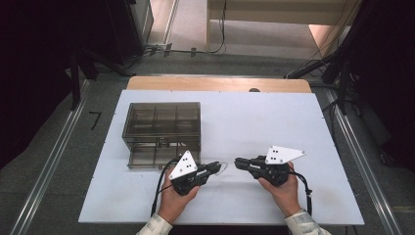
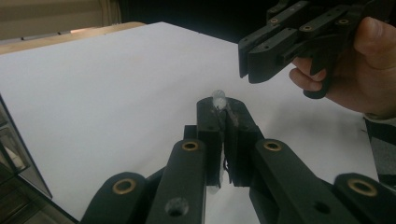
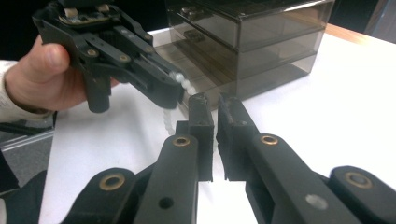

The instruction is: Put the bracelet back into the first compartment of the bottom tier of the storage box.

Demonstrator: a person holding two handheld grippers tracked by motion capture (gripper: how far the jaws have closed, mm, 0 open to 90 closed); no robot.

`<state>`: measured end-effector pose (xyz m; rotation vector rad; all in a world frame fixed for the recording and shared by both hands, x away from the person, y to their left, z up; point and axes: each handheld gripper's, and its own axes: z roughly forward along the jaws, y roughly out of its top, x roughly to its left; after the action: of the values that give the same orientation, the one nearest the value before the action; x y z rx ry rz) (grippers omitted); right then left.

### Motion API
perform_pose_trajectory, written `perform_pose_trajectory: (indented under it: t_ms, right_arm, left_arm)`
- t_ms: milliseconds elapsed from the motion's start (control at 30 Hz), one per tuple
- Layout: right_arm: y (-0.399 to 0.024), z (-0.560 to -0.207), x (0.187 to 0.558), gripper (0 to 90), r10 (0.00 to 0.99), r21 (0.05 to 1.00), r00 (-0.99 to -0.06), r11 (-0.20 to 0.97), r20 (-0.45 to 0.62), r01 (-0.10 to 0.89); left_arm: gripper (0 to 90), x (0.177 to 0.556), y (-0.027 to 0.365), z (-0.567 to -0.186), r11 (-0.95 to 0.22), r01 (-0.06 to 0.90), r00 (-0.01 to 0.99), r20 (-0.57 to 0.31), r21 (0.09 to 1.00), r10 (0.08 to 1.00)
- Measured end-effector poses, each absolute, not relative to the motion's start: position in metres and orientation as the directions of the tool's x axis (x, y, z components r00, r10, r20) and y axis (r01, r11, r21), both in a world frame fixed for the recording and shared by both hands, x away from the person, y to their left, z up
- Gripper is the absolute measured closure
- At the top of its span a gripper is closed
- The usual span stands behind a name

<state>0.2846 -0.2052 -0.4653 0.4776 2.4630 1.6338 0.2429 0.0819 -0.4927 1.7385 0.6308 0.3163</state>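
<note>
Gripping a string of clear beads [image 2: 218, 98], the left claw [image 1: 214, 167] is clamped tight near the bench's [image 1: 274, 122] front edge. Facing it, the right claw [image 1: 240, 162] is parted by a narrow gap, empty, just beside the beads. No readable writing appears.

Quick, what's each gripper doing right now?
Left gripper: shut on a bead string.
Right gripper: slightly open, holding nothing.
</note>
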Motion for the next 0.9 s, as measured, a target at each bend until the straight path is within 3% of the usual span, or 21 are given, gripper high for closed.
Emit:
perform_pose_trajectory:
  t_ms: [900]
  right_arm:
    - [-0.222, -0.468, 0.287, 83.1, 0.386, 0.909, -0.922, 0.368, 0.042, 0.195]
  left_arm:
    - [86.7, 0.240, 0.141, -0.479, -0.079, 0.229, 0.743, -0.122, 0.970, 0.658]
